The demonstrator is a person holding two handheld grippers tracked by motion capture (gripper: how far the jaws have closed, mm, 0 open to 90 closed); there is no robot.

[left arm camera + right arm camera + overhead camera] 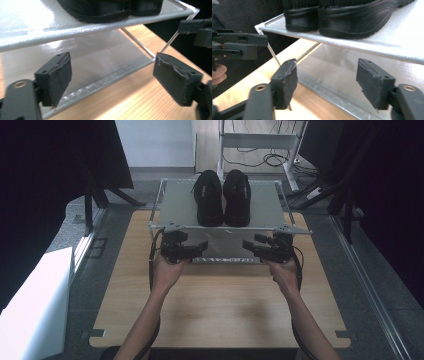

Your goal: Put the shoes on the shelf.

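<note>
While two black shoes (pixel 223 197) rest on one two-tier grey metal rack (pixel 177 202), left gripper (pixel 199 248) and right gripper (pixel 250 246) gape empty; no legible writing.

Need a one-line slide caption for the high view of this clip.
Two open hand-held grippers, left and right, face each other before a two-tier rack holding black shoes on its top shelf.

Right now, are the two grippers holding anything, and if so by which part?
Nothing is held. The left gripper and the right gripper both stand open with nothing between the jaws, near the front of the shoe rack.
</note>
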